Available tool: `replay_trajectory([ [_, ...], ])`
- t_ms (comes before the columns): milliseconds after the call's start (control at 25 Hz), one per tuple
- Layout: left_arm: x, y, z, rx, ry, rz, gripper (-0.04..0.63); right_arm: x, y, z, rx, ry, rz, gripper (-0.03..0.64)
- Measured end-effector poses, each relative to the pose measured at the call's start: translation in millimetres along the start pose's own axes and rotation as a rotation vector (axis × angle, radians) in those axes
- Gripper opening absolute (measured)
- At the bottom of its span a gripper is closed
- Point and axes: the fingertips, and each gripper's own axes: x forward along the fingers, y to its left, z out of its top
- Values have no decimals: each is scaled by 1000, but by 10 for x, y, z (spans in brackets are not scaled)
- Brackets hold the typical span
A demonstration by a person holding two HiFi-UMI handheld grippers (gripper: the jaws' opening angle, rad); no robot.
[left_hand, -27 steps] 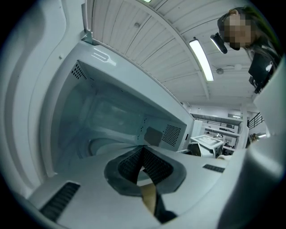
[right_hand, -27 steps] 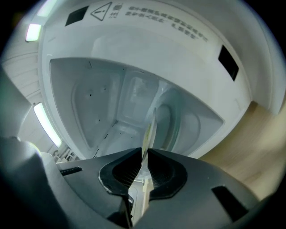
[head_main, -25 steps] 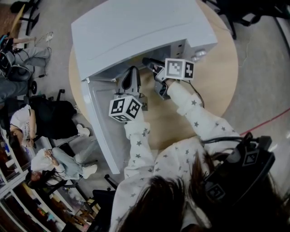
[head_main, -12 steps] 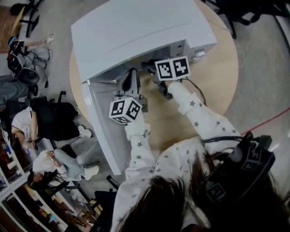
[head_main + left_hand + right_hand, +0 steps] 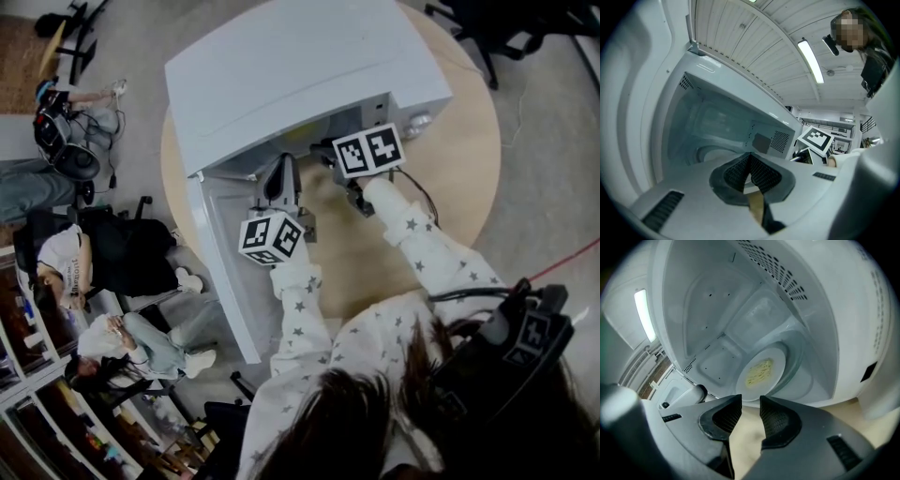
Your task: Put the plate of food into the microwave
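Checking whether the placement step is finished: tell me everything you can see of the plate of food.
The plate is round, white and smooth, perhaps ceramic. A small heap of pale yellow food sits at its middle. It lies flat on the glass turntable inside the open microwave. The right gripper, whose jaws have just been opening, stands in front of it with nothing between them and does not touch it.

Plate [image 5: 778, 364] unseen in the head view, deep inside the microwave [image 5: 300, 75], under its roof.
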Motion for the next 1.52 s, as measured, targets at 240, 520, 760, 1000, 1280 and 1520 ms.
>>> replay_trajectory([
  [240, -61, -12, 25, 8, -7, 6, 2, -33, 99, 19, 22, -27, 52, 121],
  [520, -223, -97, -12, 9, -14, 6, 2, -129, 300, -86, 51, -38, 144, 121],
  [760, -294, -221, -32, 10, -24, 7, 2, -280, 354, -126, 59, -52, 171, 48],
  [1000, -356, -239, 47, 28, -50, 7, 2, -367, 566, -93, 34, -71, 246, 17],
  [1280, -474, -529, 115, 33, -85, -9, 2, -663, 735, -199, 31, -68, 295, 15],
  [1520, -626, -731, 153, 47, -110, -13, 2, -870, 844, -289, 37, -89, 336, 6],
])
